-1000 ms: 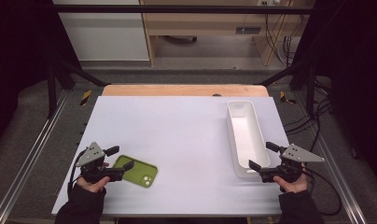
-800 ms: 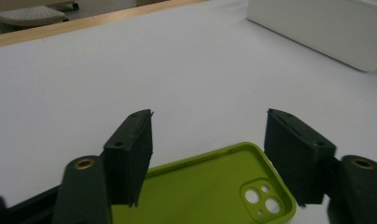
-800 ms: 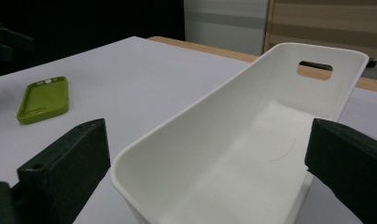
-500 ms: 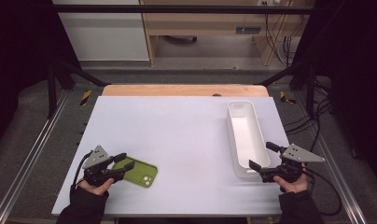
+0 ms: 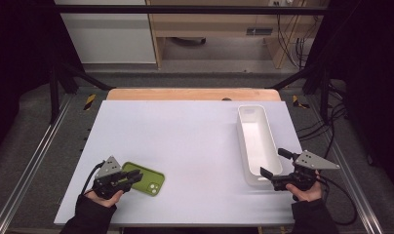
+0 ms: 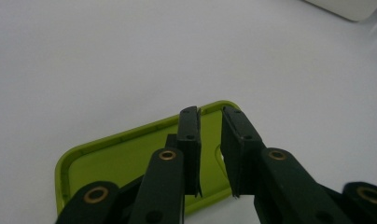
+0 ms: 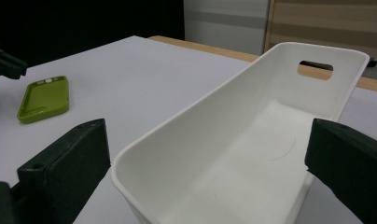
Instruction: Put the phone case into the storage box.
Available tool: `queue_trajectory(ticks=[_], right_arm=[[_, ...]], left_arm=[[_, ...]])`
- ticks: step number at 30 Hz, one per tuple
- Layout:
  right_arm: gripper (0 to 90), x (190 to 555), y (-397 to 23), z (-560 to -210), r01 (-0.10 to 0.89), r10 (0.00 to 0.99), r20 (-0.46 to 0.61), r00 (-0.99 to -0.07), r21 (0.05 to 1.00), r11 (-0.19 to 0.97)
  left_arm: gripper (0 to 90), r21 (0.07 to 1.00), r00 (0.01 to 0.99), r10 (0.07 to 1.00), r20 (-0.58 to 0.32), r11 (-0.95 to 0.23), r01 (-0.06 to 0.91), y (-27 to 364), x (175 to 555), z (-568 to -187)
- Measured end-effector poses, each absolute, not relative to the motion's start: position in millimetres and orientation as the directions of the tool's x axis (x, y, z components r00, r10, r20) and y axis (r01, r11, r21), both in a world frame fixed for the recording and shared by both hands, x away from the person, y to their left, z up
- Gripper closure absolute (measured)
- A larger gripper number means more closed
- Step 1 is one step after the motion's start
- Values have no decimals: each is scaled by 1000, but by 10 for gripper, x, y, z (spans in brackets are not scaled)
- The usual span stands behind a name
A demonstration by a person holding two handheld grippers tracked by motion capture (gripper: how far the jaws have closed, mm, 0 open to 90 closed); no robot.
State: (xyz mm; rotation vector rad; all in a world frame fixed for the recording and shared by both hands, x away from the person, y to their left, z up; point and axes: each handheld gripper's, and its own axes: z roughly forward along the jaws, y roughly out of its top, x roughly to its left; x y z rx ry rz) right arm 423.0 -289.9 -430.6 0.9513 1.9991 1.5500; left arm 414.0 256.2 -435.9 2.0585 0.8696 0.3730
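Green phone case [image 5: 145,179] flat under left tool [image 5: 132,176]; jaws closing, nearly together, gripping nothing.

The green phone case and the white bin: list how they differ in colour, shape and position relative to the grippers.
The green phone case is lime, flat and shallow; the white bin is white, long and deep-walled. The case lies near the table's left front, under the left gripper, whose jaws have just been closing over its edge; the bin stands at the right, before the open right gripper. Both are empty.
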Motion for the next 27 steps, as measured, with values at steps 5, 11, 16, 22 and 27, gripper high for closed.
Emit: queue_trajectory(ticks=[5, 11, 16, 22, 27], right_arm=[[5, 4229, -2898, -4305, 252, 738, 72, -671, 958, 136], [5, 4229, -2899, -4305, 252, 738, 72, -671, 958, 135], [5, 4230, -2896, -4306, 253, 738, 71, -671, 958, 138], [5, 4228, -2898, -4304, 252, 738, 71, -671, 958, 136], [5, 4229, -2895, -4306, 253, 738, 71, -671, 957, 139]], left_arm=[[825, 780, 732, 679, -53, -430, 456, 2535, 4138, -4383], [893, 756, 749, 660, -59, -461, 466, 2524, 4113, -4405], [895, 732, 753, 656, -52, -488, 475, 2505, 4092, -4442], [895, 708, 771, 635, -51, -521, 477, 2439, 4077, -4495], [896, 686, 784, 618, -53, -548, 479, 2397, 4073, -4532]])
